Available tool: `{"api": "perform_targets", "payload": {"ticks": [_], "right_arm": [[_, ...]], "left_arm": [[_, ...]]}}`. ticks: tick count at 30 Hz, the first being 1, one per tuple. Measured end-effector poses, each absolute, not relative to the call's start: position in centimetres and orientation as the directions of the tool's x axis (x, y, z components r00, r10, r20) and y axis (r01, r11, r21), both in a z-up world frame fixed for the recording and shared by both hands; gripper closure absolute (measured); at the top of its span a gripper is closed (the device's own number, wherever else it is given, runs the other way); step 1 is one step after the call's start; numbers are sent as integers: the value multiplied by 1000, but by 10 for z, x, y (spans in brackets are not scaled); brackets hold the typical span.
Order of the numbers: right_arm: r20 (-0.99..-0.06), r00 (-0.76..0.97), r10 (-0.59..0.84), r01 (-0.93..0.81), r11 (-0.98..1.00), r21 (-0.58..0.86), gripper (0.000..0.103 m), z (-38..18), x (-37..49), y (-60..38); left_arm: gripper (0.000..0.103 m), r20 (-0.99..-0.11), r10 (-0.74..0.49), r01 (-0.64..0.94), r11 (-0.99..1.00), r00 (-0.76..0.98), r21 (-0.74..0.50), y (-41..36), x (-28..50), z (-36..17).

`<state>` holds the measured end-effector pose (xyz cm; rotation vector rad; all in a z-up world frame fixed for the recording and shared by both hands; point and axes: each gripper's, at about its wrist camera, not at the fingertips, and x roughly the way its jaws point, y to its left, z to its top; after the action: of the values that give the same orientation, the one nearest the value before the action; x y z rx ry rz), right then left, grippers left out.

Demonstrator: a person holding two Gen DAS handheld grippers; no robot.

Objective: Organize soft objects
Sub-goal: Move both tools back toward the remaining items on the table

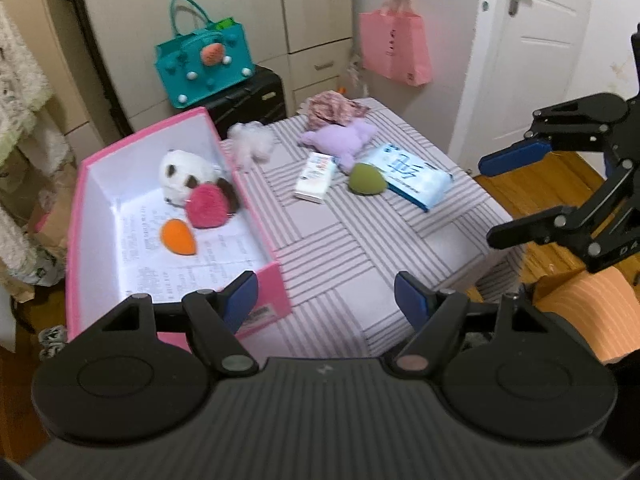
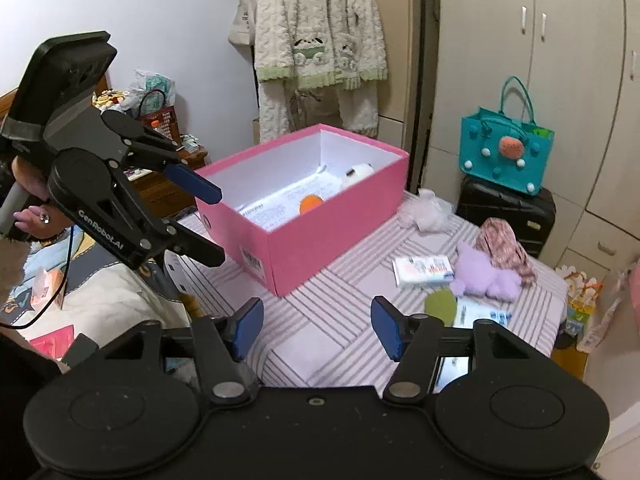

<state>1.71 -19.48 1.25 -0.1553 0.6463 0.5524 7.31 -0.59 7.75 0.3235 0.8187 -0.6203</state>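
Left wrist view: the left gripper (image 1: 326,298) hangs with fingers apart and empty above the near edge of the striped bedspread (image 1: 360,248), just right of the pink box (image 1: 276,284). At the right, the right gripper (image 1: 486,200) is likewise spread and holds nothing. Inside the box lie a white plush (image 1: 182,172), a magenta pom-pom (image 1: 208,206) and an orange sponge (image 1: 178,236). Farther out on the spread sit a green sponge (image 1: 366,178), a tissue pack (image 1: 414,174), a small carton (image 1: 316,176), a purple plush (image 1: 340,140), a white fluffy toy (image 1: 252,144) and a patterned cloth (image 1: 334,108). Beyond stand a black suitcase (image 1: 252,100) with a teal bag (image 1: 204,60) on it, and white wardrobes (image 1: 240,8).
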Motion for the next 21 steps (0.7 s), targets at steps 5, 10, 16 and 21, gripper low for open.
{"api": "perform_targets", "payload": {"ticks": [5,10,16,21], "right_arm": [[-629,655,419,-509,860,43,36,-12,13,-211],[-641,654,402,-481,875,58,32,-38,16,-230],[-588,711,385,-480,877,-5,23,-62,19,-250],[-574,735,361,-462,886,-35,21,-82,32,-267]], "left_arm": [[28,-764,-425,653,757,485,-6,-23,72,63],[28,-762,-469,678,733,447,-53,-45,74,43],[28,-763,-497,674,730,414,-110,-75,88,10],[28,-750,-495,668,738,440,-95,-99,100,-15]]}}
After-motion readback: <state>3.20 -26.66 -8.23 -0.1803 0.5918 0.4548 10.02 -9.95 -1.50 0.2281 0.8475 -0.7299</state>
